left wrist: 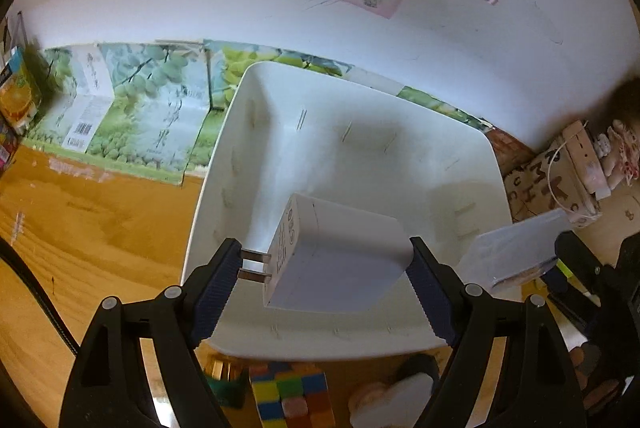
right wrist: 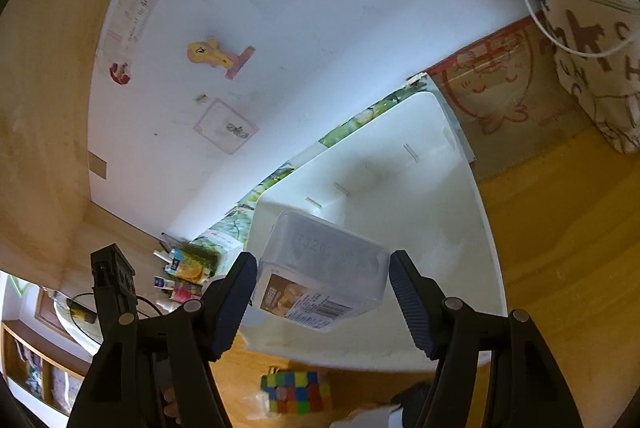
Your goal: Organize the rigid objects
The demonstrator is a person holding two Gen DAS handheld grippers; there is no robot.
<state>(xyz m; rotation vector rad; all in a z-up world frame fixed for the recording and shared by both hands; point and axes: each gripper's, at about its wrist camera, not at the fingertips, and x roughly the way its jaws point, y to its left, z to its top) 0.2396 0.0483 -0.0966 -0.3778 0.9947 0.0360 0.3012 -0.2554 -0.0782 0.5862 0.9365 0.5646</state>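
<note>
Left wrist view: the left gripper [left wrist: 324,280] is clamped wide on a white charger [left wrist: 336,260], held above the empty white bin [left wrist: 216,188]. In the right wrist view, a clear plastic box [right wrist: 320,268] is gripped by the right gripper [right wrist: 320,292] over the same bin. Nothing is deposited yet. A puzzle cube [left wrist: 292,400] is left on the wooden table [left wrist: 80,228], near the bin's near edge.
</note>
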